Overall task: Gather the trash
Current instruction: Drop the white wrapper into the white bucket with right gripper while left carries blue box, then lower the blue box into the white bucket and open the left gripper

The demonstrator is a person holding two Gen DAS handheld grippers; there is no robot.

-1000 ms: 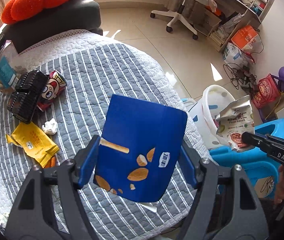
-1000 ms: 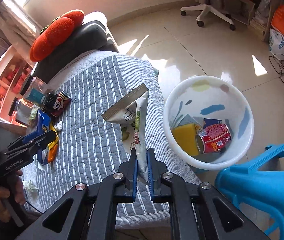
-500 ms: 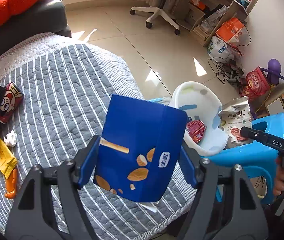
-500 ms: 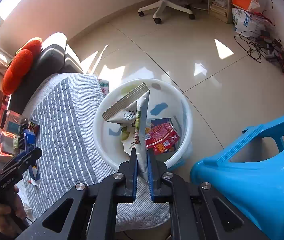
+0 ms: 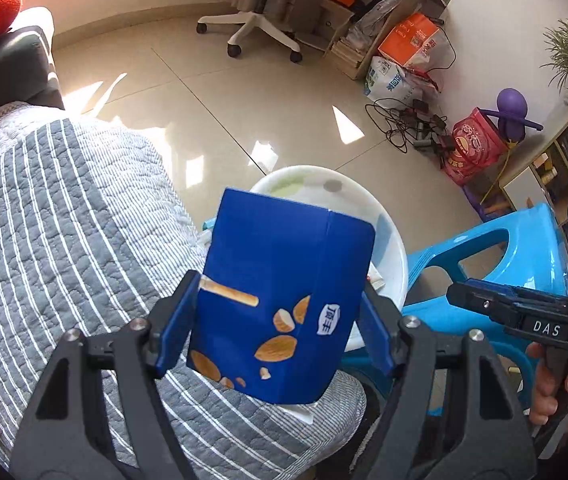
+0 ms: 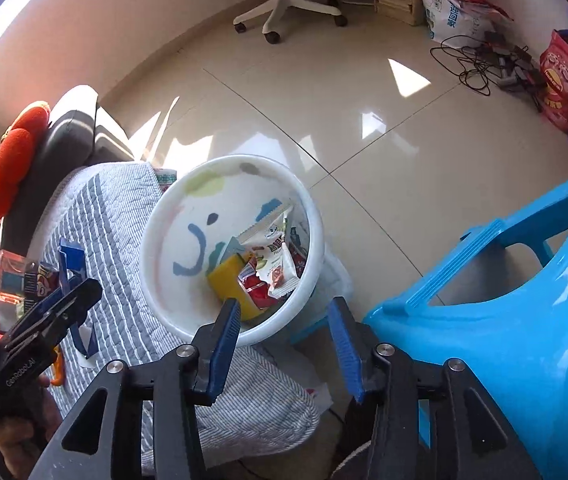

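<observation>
The left gripper (image 5: pixel 273 332) is clamped, both blue pads pressing inward. The right gripper (image 6: pixel 286 344) hangs with its jaws spread wide.

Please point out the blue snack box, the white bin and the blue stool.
blue snack box (image 5: pixel 279 300), left wrist view, its front face.
white bin (image 6: pixel 316 216), right wrist view, its right rim.
blue stool (image 6: pixel 516 344), right wrist view, its side wall.

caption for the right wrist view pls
Right gripper open above the white bin, white snack bag lying inside.
</observation>
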